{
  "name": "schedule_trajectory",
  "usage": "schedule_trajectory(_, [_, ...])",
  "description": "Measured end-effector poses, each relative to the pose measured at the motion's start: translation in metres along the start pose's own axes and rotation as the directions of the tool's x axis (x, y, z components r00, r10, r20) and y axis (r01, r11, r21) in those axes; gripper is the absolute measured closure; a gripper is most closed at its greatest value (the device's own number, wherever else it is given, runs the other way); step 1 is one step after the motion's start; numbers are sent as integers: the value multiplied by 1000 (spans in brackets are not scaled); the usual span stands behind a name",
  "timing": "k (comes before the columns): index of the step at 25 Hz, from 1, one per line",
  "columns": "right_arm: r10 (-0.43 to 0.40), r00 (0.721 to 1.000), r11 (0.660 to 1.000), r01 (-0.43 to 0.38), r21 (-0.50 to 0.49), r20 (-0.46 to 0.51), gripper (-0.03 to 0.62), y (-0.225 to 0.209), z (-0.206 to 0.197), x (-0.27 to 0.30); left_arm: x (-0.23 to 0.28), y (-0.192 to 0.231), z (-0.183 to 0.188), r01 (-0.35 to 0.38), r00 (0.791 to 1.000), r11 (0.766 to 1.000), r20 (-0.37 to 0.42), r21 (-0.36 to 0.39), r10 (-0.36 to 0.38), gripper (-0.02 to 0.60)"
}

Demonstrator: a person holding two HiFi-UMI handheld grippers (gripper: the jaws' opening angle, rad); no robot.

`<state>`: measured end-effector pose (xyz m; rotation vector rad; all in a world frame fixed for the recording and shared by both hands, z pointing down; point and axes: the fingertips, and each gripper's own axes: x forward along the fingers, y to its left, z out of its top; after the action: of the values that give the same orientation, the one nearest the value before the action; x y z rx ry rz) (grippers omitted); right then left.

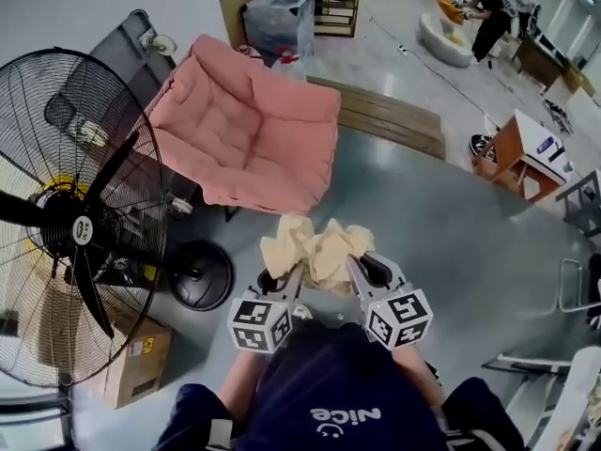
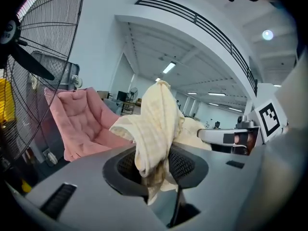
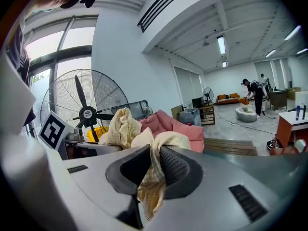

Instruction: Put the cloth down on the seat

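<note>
A crumpled cream cloth (image 1: 315,247) hangs in the air between both grippers, in front of the person's chest. My left gripper (image 1: 286,275) is shut on one bunch of the cloth (image 2: 154,124), which rises out of its jaws. A second bunch of the cloth (image 3: 155,150) is pinched in my right gripper (image 1: 355,269), which is shut on it. The seat, a pink padded chair (image 1: 244,125), stands on the floor ahead and a little left, apart from the cloth. It also shows as the pink chair (image 2: 82,124) at the left and the pink chair (image 3: 180,126) behind the jaws.
A big black pedestal fan (image 1: 80,219) stands close on the left, its round base (image 1: 197,275) near the chair. A cardboard box (image 1: 141,360) lies under the fan. Wooden planks (image 1: 390,120) lie right of the chair. A small orange table (image 1: 526,158) and people are far right.
</note>
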<state>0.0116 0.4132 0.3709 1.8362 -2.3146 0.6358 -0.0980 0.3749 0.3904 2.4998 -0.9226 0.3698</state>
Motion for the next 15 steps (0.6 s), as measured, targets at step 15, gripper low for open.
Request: schedule_trajectory(15, [25, 999, 1000, -25, 6, -35, 507, 9, 4, 53, 8, 49, 6, -22, 1000, 999, -13, -49, 21, 440])
